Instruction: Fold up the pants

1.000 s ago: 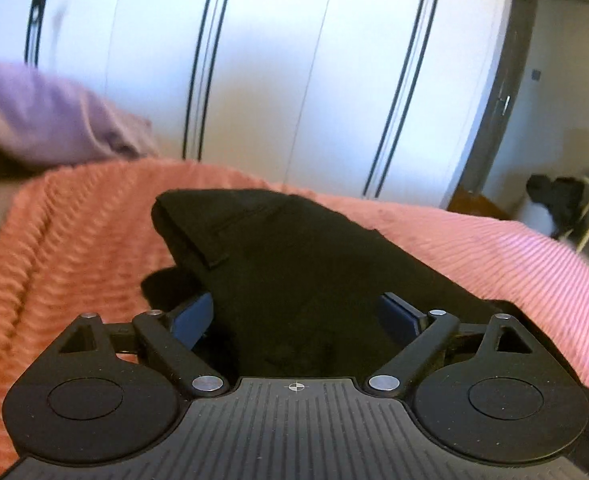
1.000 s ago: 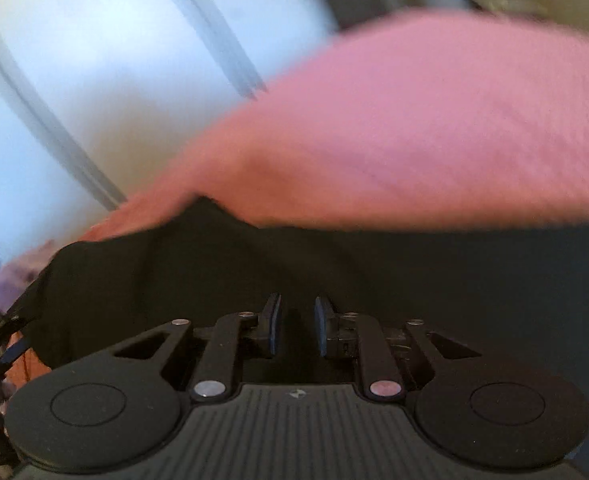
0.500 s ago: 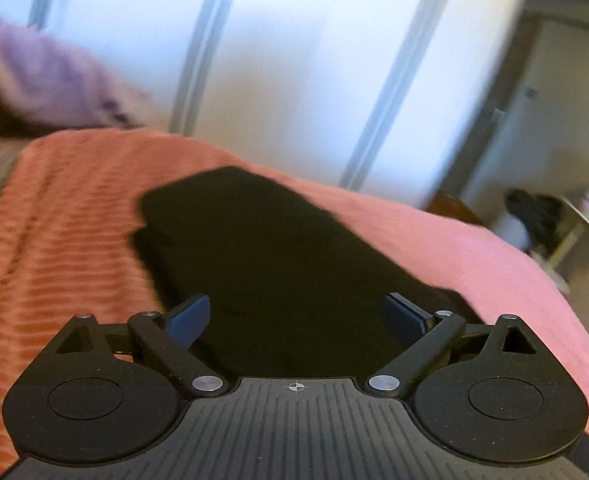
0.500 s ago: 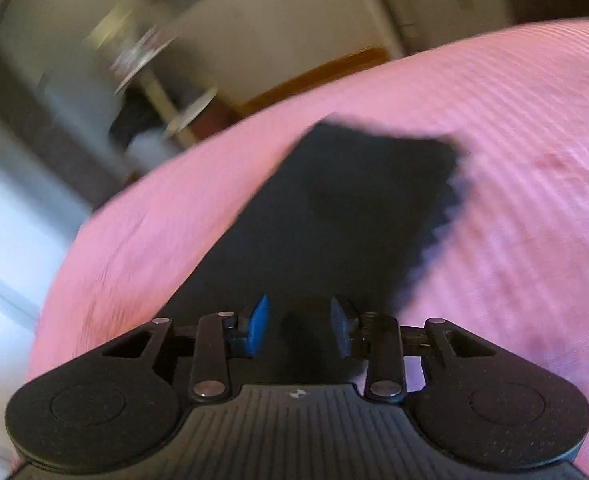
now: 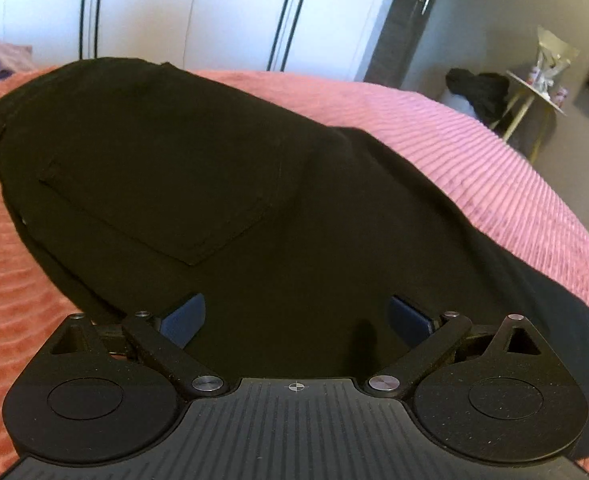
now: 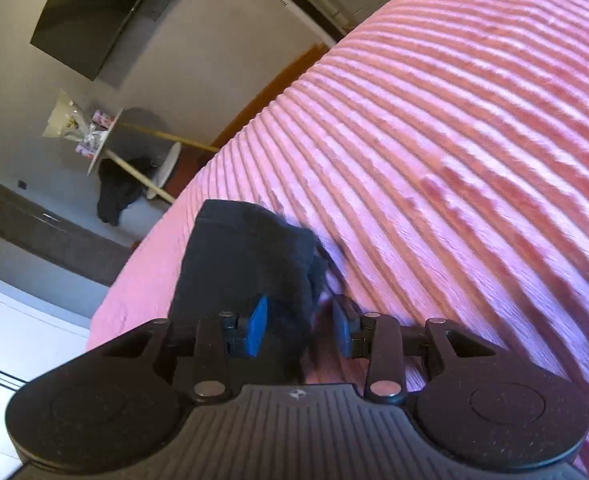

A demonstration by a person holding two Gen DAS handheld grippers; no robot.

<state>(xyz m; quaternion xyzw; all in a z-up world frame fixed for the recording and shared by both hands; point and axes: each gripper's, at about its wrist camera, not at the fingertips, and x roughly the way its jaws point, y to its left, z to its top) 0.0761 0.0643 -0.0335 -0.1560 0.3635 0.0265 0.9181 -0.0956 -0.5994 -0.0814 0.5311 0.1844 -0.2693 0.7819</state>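
Black pants [image 5: 198,184] are lying across the middle of a pink ribbed bedspread [image 5: 474,152], back pocket facing up. Left gripper [image 5: 294,316] is hovering wide over the seat. Right gripper [image 6: 298,330] is standing partly apart, straddling the leg hem [image 6: 246,248], pads not pressing.

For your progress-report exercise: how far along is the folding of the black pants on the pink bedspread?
Done: the black pants lie lengthwise, apparently leg over leg, on the pink ribbed bedspread. In hand: the right gripper is open around the cuff end; the left gripper is open above the seat. Left: folding the cuff toward the waistband.
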